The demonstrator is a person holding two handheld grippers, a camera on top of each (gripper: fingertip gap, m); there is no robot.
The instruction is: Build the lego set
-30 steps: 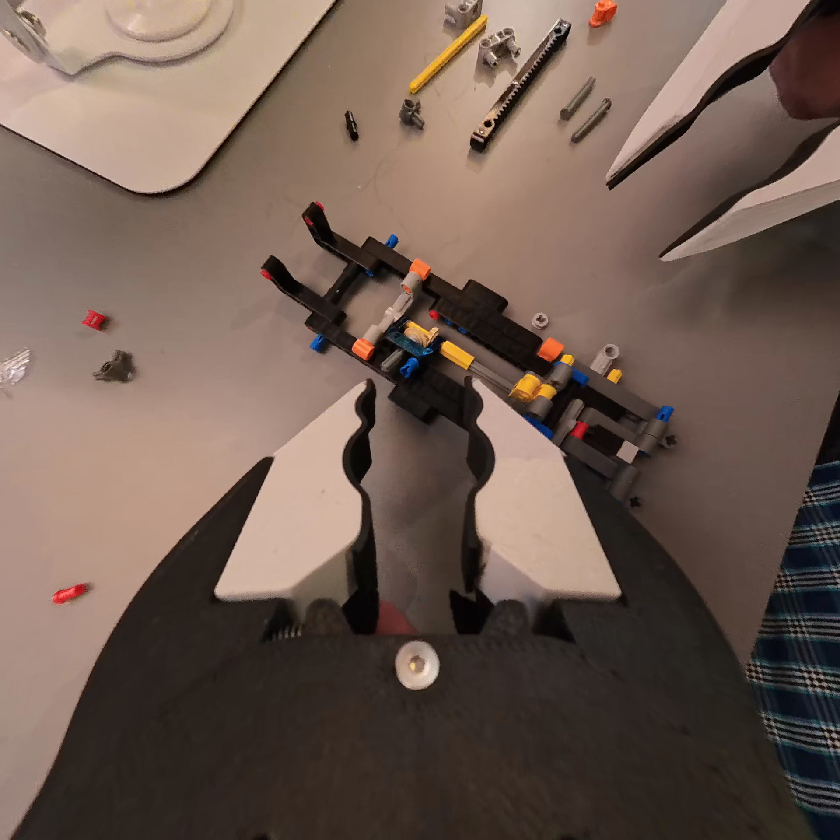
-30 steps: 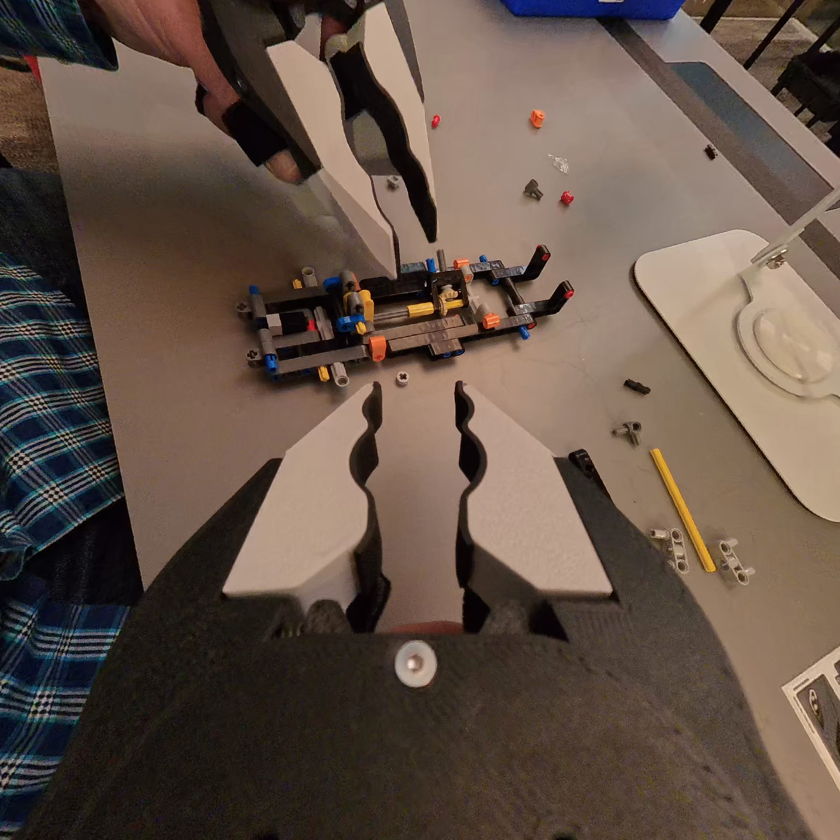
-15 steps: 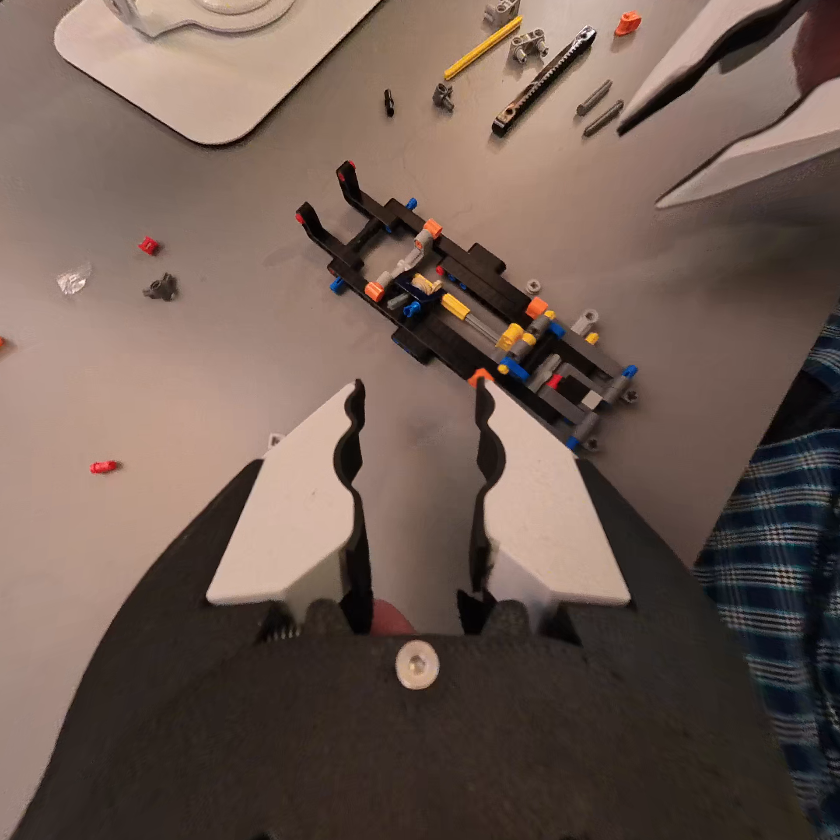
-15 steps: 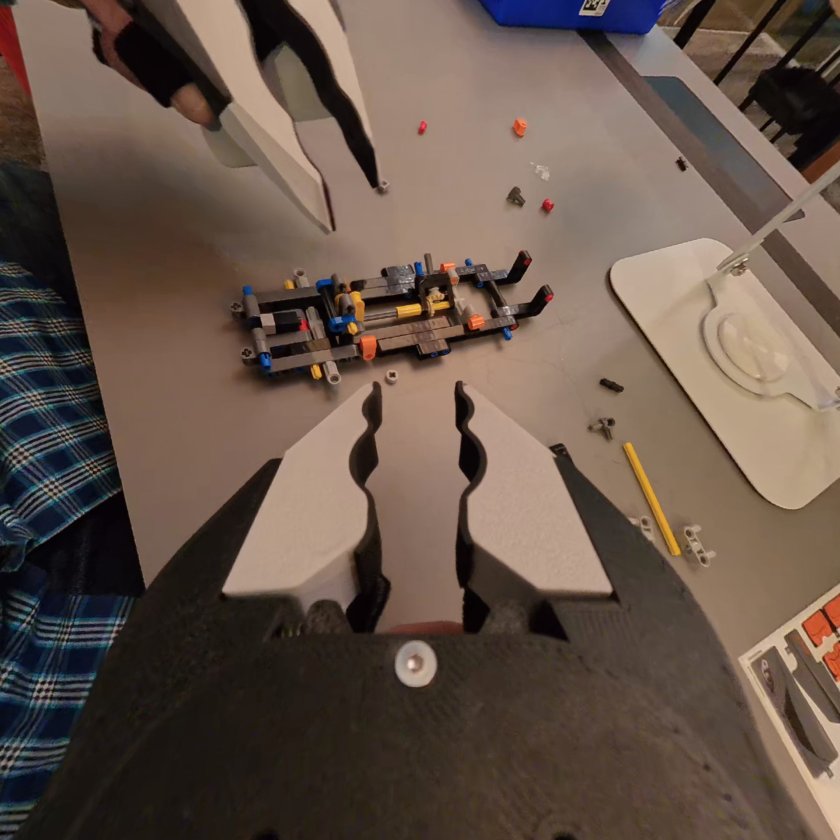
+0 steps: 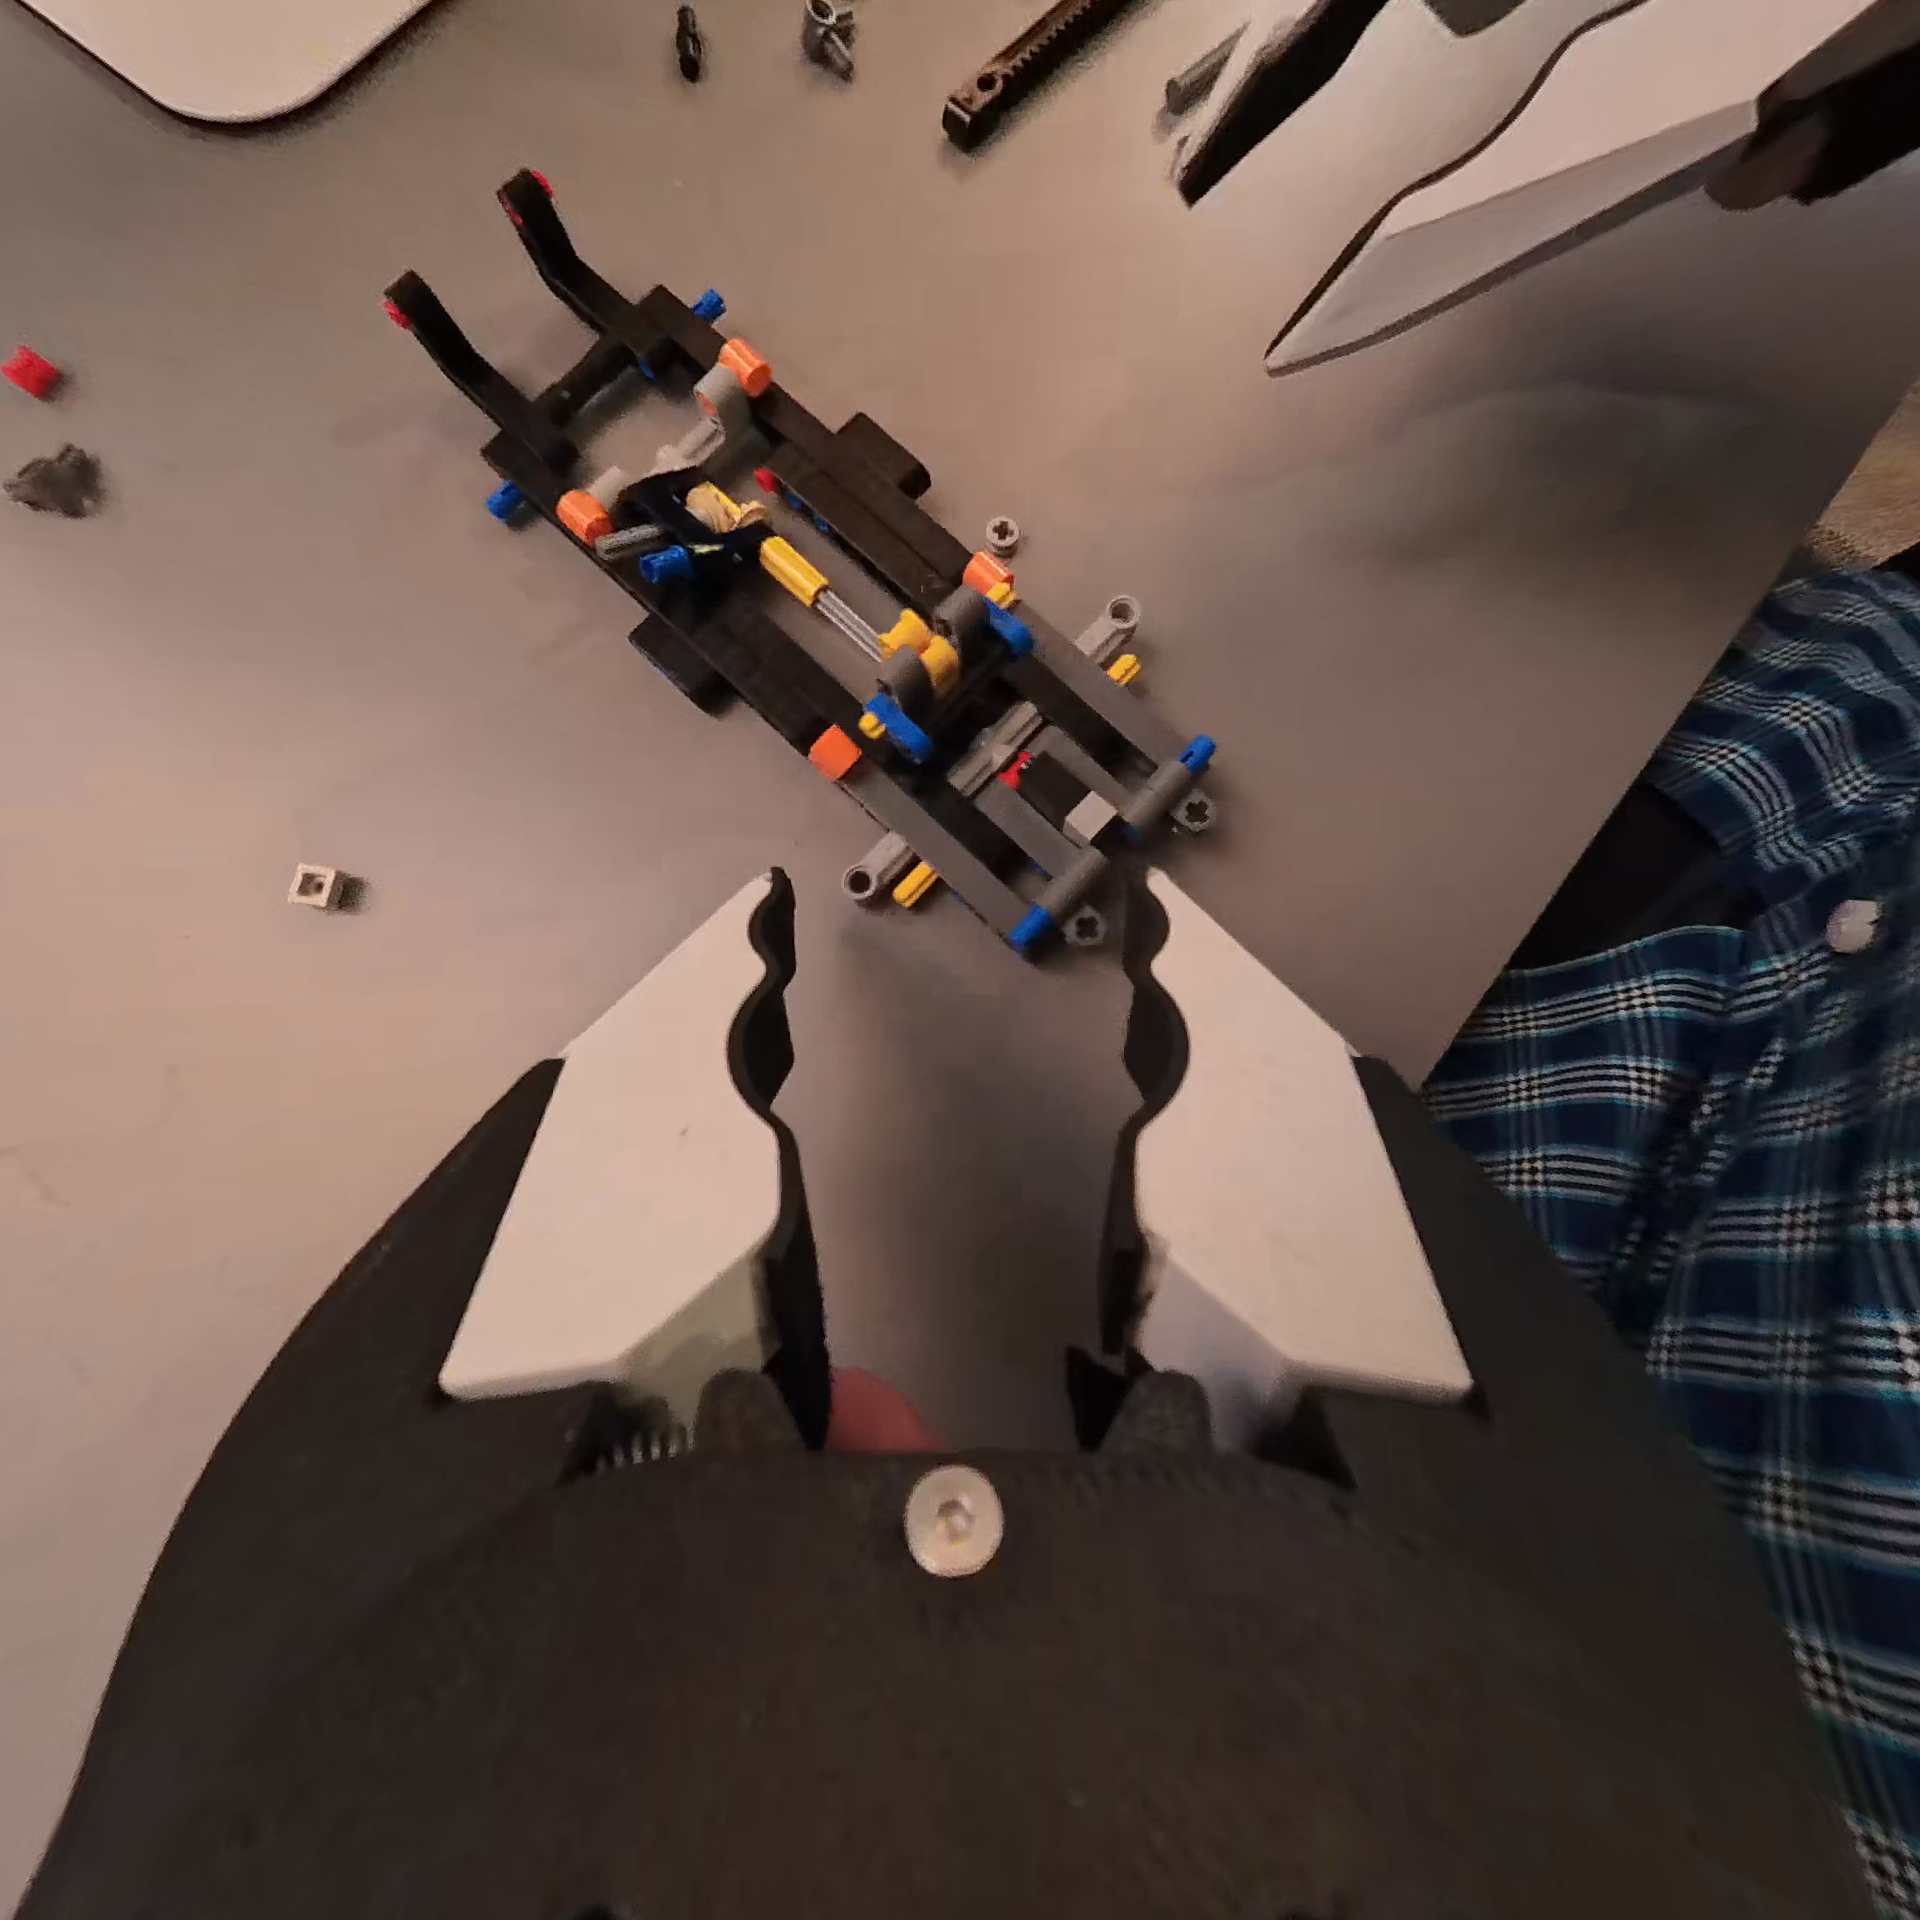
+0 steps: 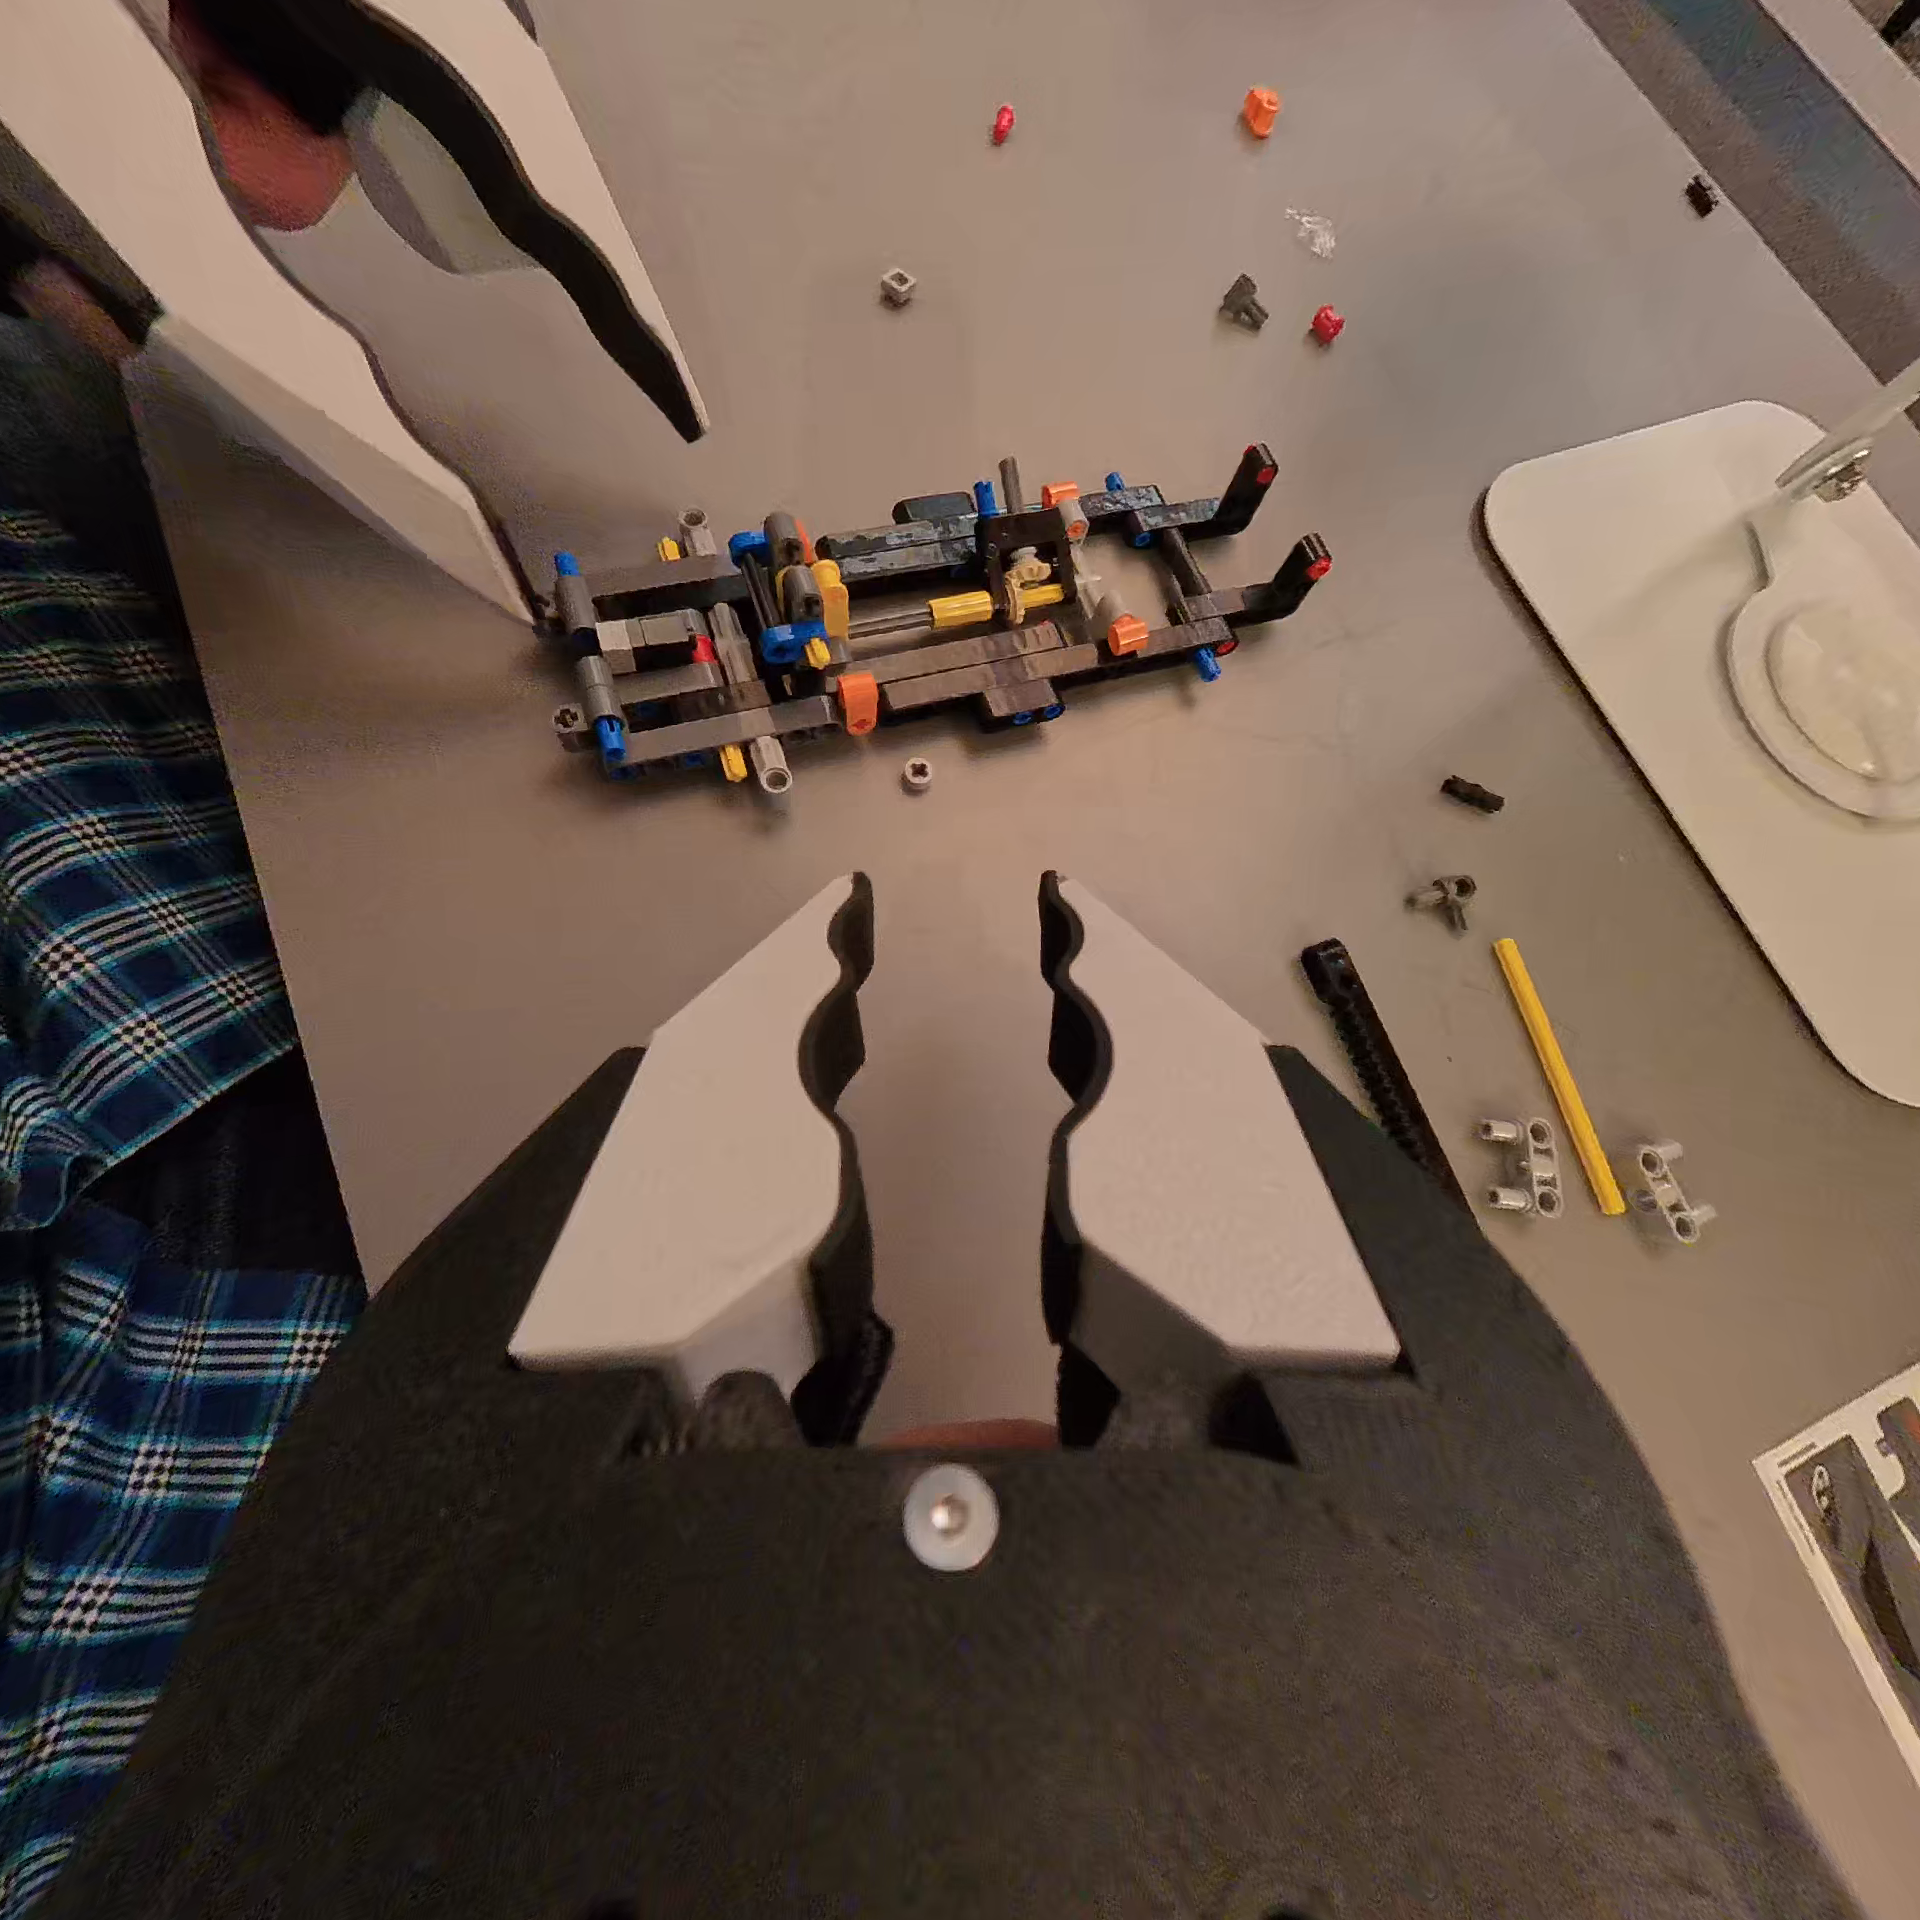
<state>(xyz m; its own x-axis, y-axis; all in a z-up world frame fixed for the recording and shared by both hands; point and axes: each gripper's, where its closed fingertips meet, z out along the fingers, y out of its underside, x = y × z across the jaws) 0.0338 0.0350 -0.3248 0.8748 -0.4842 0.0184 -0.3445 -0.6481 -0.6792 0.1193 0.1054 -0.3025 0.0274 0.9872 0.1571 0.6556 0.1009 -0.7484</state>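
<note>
Long black-and-grey lego chassis [image 5: 800,582] laid flat on matte grey table [image 5: 260,1039], its pinned end between spread left gripper [image 5: 956,899] tips, right gripper [image 6: 951,883] held apart, open, empty

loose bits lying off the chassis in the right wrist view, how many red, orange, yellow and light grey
red pieces: 2
orange piece: 1
yellow axle: 1
light grey pieces: 4
total: 8
</note>
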